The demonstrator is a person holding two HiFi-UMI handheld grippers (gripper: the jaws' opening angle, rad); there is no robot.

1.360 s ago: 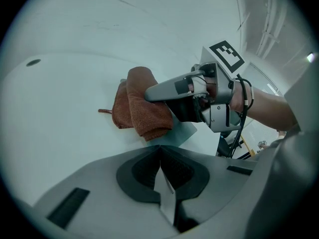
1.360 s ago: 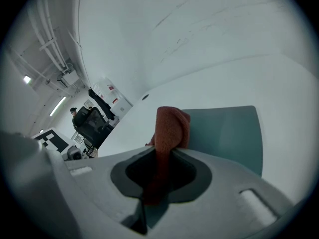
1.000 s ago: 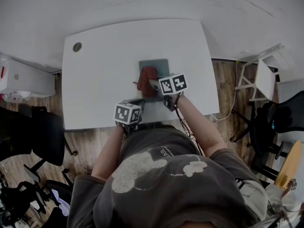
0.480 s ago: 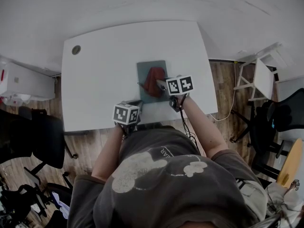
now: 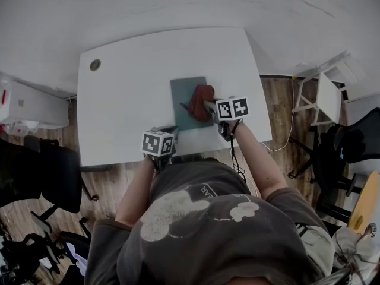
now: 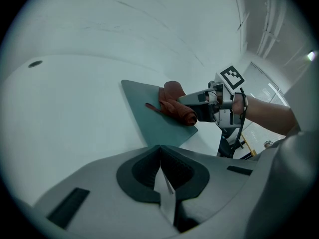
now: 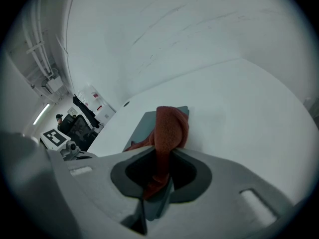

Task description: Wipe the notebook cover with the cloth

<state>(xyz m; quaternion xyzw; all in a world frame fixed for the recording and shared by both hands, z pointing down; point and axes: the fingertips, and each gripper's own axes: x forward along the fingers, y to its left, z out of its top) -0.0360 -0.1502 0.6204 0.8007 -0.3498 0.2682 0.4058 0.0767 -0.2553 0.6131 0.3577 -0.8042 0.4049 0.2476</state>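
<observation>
The right gripper (image 7: 166,152) is clenching its jaws on a gathered fold of the rust-red cloth (image 7: 169,123). The free end of the cloth is draping forward onto the right edge of the grey-green notebook (image 7: 142,128), which is lying flat at the centre of the head view. The cloth is judged soft, light and compliant, so holding it by the bunched end is suiting a dragging stroke. The notebook is appearing thin and stiff, and is likely to slide on the smooth white counter (image 7: 244,93). The left gripper (image 6: 160,156) is holding its jaws pressed together on nothing, near the notebook's lower-left corner and not touching it. A round cable hole (image 5: 95,65) is sitting well apart at the upper left, and nothing is obstructing the cover.
</observation>
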